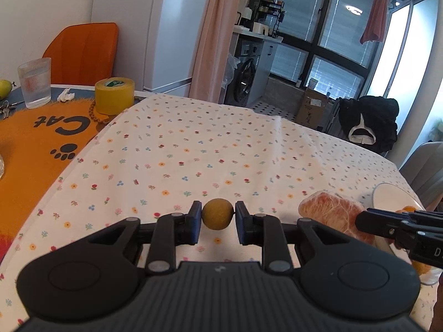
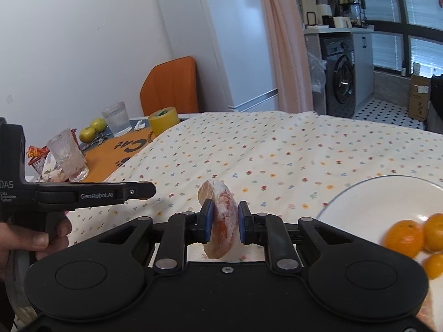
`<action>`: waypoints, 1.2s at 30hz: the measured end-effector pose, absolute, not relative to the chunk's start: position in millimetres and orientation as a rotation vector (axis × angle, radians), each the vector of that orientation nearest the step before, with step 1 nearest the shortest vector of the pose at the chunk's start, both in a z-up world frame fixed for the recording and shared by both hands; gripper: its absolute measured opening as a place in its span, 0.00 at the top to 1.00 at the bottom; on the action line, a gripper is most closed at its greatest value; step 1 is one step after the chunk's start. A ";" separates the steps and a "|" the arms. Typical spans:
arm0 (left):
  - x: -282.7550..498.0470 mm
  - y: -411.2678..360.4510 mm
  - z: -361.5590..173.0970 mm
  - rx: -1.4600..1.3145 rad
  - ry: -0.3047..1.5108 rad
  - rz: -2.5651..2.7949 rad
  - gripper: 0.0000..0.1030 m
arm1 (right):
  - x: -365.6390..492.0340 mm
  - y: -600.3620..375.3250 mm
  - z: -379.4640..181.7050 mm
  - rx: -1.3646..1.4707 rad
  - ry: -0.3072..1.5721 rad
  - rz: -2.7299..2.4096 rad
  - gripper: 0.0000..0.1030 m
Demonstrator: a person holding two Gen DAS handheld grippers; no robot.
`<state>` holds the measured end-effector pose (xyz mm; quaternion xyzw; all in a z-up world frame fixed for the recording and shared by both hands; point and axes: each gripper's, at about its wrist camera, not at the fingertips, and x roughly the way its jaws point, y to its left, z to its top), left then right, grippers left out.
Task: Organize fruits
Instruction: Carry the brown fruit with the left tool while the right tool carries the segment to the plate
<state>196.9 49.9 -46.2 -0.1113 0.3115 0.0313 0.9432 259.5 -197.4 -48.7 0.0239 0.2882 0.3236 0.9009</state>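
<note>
- While both fruits are carried toward the white plate (image 2: 368, 207), a small round brownish fruit (image 1: 217, 214) is pinched in the left gripper (image 1: 217, 219), well left of it.
- A film-wrapped, pulpy grapefruit piece (image 2: 223, 218) is clamped narrowly by the right gripper (image 2: 223, 225), just left of the plate holding smooth oranges (image 2: 404, 238).

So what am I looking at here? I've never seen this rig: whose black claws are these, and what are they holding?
No robot: a person holds one pair of hand-held tongs in each hand, each with a camera looking along its fingers. The left view shows the left tongs holding a small brownish-yellow round fruit. The right view shows the right tongs gripping a plastic-wrapped grapefruit piece above the flowered tablecloth. To their right, a white plate holds oranges. Farther left are glasses, yellow tape and green fruit.
</note>
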 end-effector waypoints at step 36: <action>188.5 -71.9 -12.2 -0.163 0.574 -0.172 0.77 | 226.8 -342.2 -29.0 0.121 0.494 0.385 0.84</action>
